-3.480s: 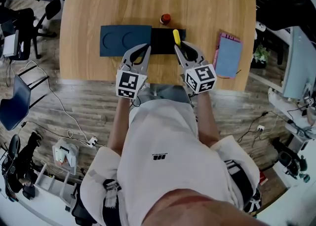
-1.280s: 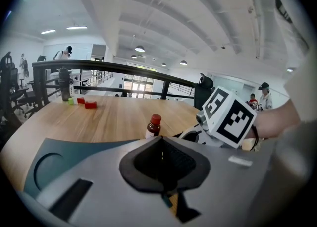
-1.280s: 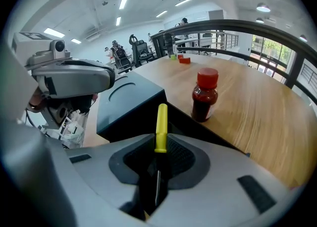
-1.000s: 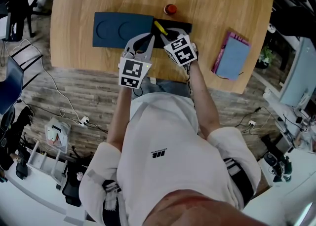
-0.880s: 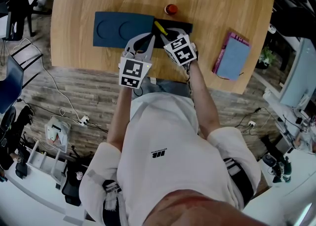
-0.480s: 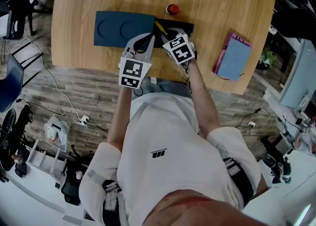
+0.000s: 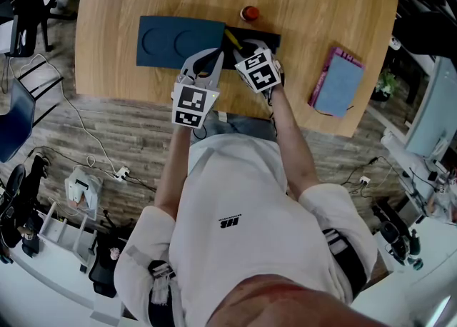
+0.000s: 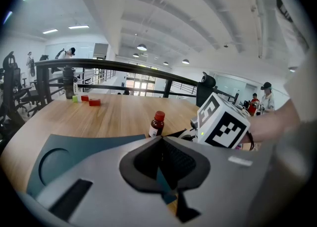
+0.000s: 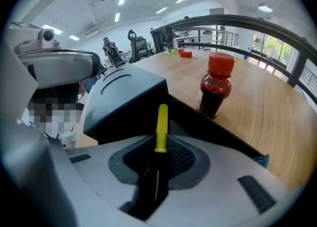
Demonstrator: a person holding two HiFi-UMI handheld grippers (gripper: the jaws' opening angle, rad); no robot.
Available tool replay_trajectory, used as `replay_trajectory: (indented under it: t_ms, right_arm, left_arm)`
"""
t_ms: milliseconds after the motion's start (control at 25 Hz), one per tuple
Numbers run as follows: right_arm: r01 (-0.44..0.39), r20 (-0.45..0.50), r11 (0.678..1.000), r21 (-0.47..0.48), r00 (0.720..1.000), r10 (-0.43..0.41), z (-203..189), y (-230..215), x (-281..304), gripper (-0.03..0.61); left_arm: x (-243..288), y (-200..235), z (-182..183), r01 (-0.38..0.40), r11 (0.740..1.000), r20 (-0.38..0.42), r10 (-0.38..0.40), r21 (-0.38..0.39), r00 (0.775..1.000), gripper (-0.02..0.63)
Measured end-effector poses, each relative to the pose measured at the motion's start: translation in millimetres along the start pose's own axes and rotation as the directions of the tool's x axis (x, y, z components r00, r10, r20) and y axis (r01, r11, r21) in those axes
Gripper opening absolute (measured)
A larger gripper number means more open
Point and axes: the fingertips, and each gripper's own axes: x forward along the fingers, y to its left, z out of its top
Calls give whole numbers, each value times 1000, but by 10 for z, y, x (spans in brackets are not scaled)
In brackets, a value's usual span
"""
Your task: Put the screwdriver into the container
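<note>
Right gripper (image 9: 159,146): fingers (image 9: 184,160) clenched on the screwdriver (image 9: 161,124), gripping the dark end. The yellow handle sticks out past the tips at 12 o'clock, along the finger axis. Just beyond the handle is the open black container (image 9: 215,132), which runs off to 3 o'clock, with the blue tray (image 9: 124,99) butted against it at 10. From the head view the handle (image 7: 233,38) points to 11 o'clock over the container's left end (image 7: 265,37), oblique to its long 9-to-3 side. I can't tell if it touches the floor. I reckon I should swing the axis toward 9-to-3 before letting go. Left gripper (image 8: 161,144) is closed on nothing, parked alongside at 9, so the right does this one. The bottle (image 9: 214,86) stands apart on the surface (image 9: 270,107) behind.
</note>
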Motion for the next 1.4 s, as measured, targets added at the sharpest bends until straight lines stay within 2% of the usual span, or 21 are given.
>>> replay_trajectory:
  t_ms: [240,520,920,1080,1240,1400]
  right_arm:
    - [13,4,999,-31,1000,-13,25,1,-25,75]
    - [15,15,999,-51,1000,-14,38,27,-45,121]
    - [57,111,998,-17,992,-55,154,64,-301,143]
    - [98,206,995,-3,974,-95,258,75,-534,156]
    - [112,295,991,77,947,-130,360,118,-849,169]
    - [151,386,981,119,904,-186,489,179,-1257,118]
  left_arm:
    - [-19,-12,6,2,1000,1,-2,4,1000,11]
    - [-62,-11,2,2,1000,1,-2,12,1000,11]
    - [-201,-2,62,9,999,22,-10,31,1000,11]
    - [-293,-27,130,14,999,41,-16,49,999,11]
    - [-410,-69,248,24,997,71,-29,73,997,11]
    - [-569,-124,394,30,994,105,-42,105,994,11]
